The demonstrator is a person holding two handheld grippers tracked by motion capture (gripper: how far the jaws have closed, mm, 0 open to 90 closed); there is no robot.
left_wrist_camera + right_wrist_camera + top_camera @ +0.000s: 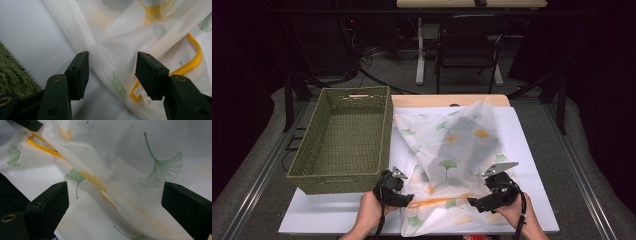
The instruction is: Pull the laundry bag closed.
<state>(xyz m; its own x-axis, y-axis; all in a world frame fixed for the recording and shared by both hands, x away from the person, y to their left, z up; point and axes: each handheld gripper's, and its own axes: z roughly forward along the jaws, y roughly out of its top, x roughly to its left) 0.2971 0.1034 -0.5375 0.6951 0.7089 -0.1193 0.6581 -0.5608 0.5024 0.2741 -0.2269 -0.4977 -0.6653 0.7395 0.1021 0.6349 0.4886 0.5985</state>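
Sheer mesh, the laundry bag [452, 150] lay beside the basket [347, 140]: light, limp, snag-prone. Best grip: its yellow zipper edge [192, 62]. Left gripper [112, 65] half-closed astride a fold; right gripper [115, 195] wide, empty.

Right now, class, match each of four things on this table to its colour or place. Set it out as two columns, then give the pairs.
1 wicker basket
2 zipper
3 mesh laundry bag
4 left gripper

A yellow
B olive green
C white, printed with ginkgo leaves
D at the bag's near left edge, jaws around a fold of mesh

Pairs: 1-B, 2-A, 3-C, 4-D
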